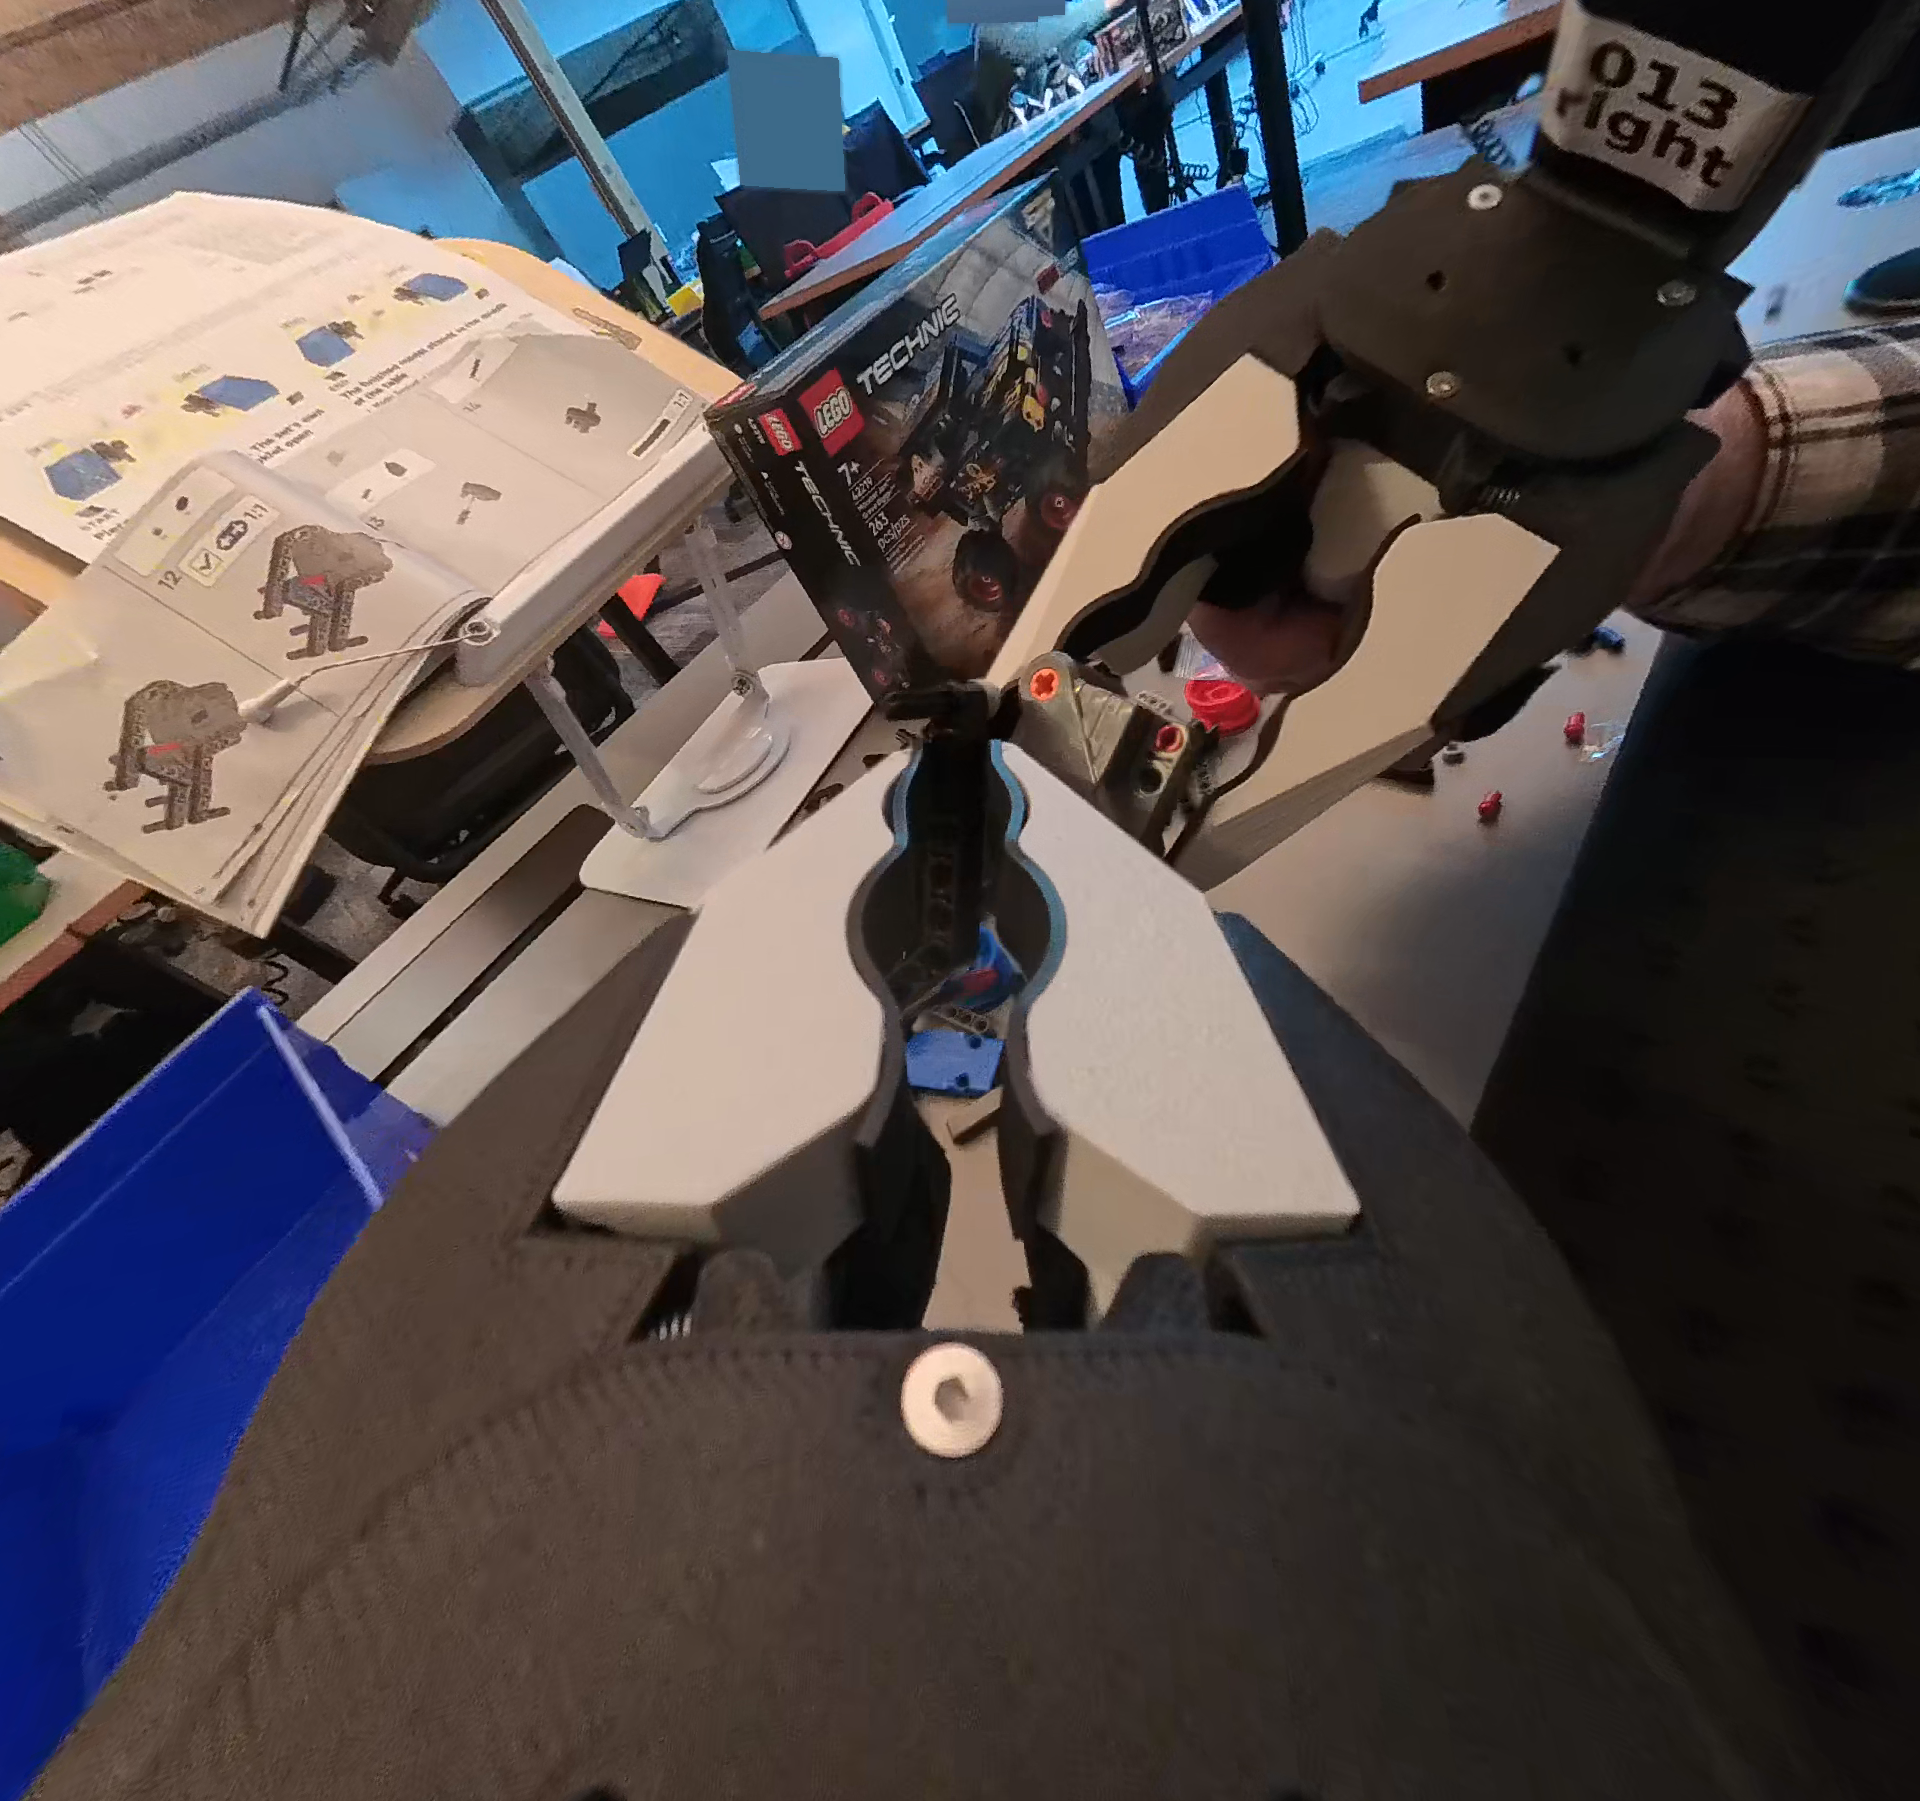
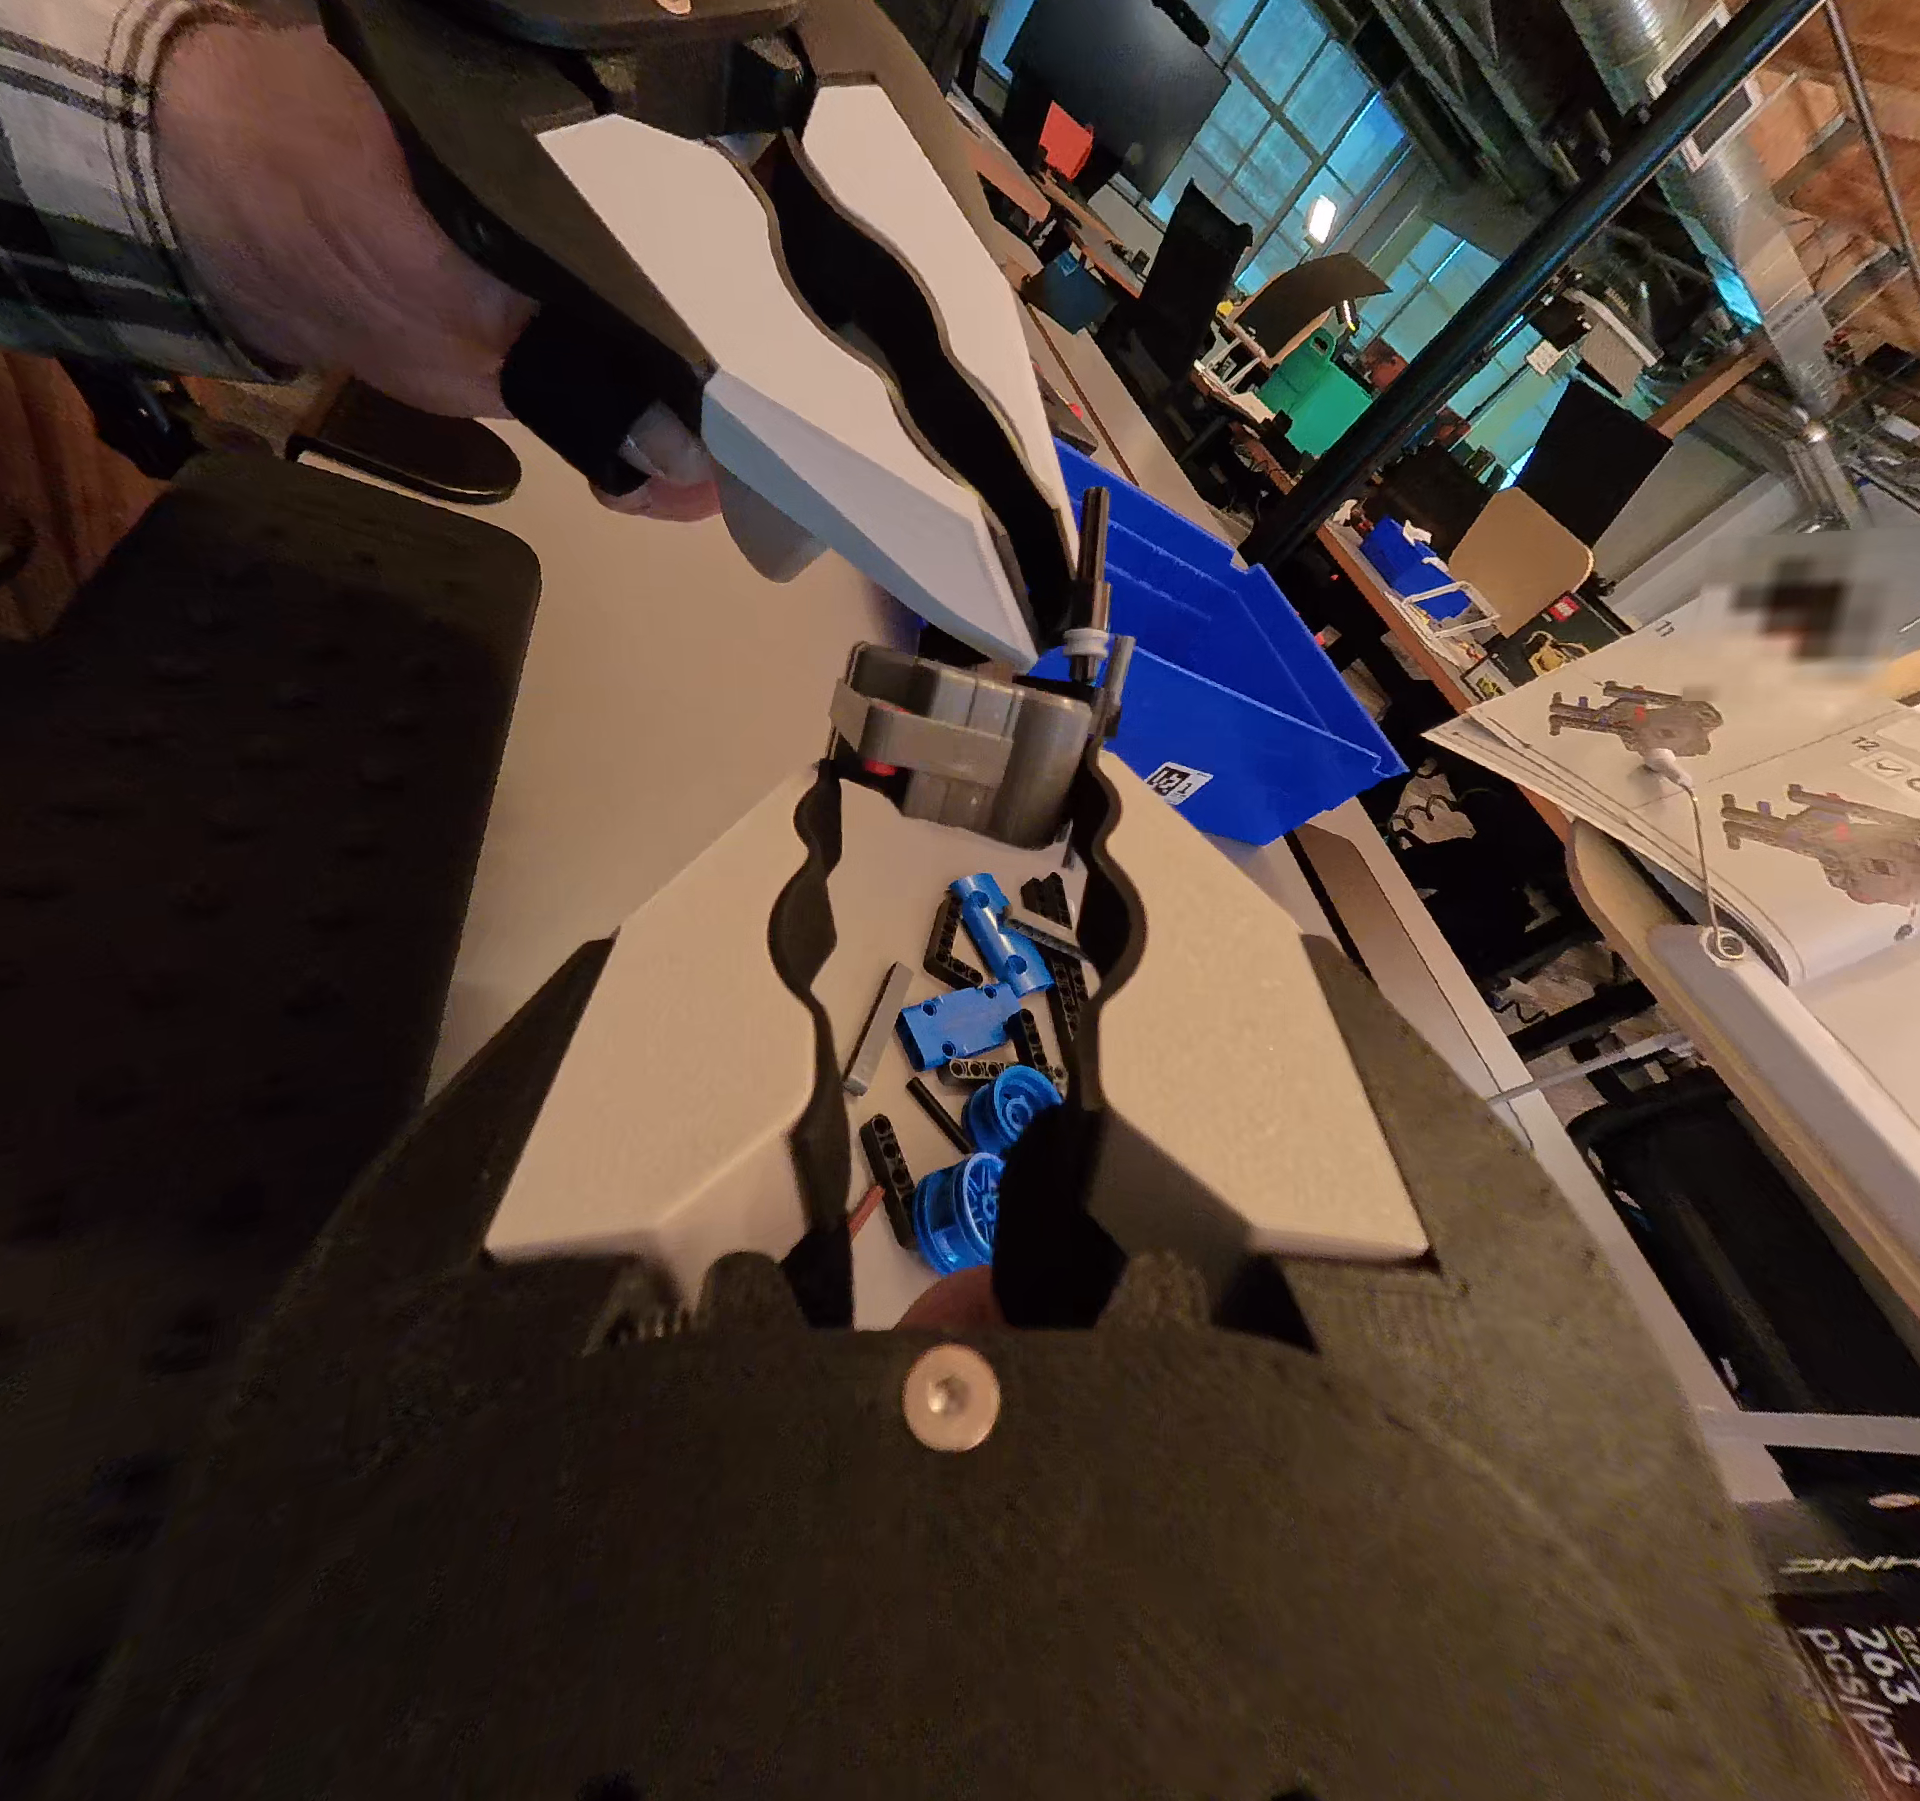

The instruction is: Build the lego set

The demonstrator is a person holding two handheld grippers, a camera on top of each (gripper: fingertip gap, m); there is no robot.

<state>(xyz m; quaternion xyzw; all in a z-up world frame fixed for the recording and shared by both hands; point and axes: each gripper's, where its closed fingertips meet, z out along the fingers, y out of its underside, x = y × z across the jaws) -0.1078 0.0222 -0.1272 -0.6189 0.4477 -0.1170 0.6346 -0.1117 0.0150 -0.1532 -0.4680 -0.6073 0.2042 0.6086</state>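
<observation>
The left gripper (image 1: 961, 723) fills the left wrist view, its pale fingers (image 1: 769, 1013) drawn nearly together on a thin black Lego piece (image 1: 951, 816) that stands up between them, its top poking past the tips. Just beyond, the right gripper (image 1: 1132, 754) comes in from the upper right, held by a hand in a plaid sleeve (image 1: 1829, 494), its jaws spread around a grey Lego assembly (image 1: 1101, 728) with an orange pin. The Lego box (image 1: 935, 463) stands behind on the table (image 1: 1351, 878), the open instruction booklet (image 1: 312, 504) on a stand to the left. In the right wrist view, the right gripper (image 2: 956, 795) holds the grey assembly (image 2: 966, 749) at its fingertips, while the left gripper (image 2: 1049, 645) brings the black piece (image 2: 1091, 567) against the assembly's far end. Loose blue and black parts (image 2: 987, 1034) lie on the table below; a blue bin (image 2: 1226, 712) sits beyond.
</observation>
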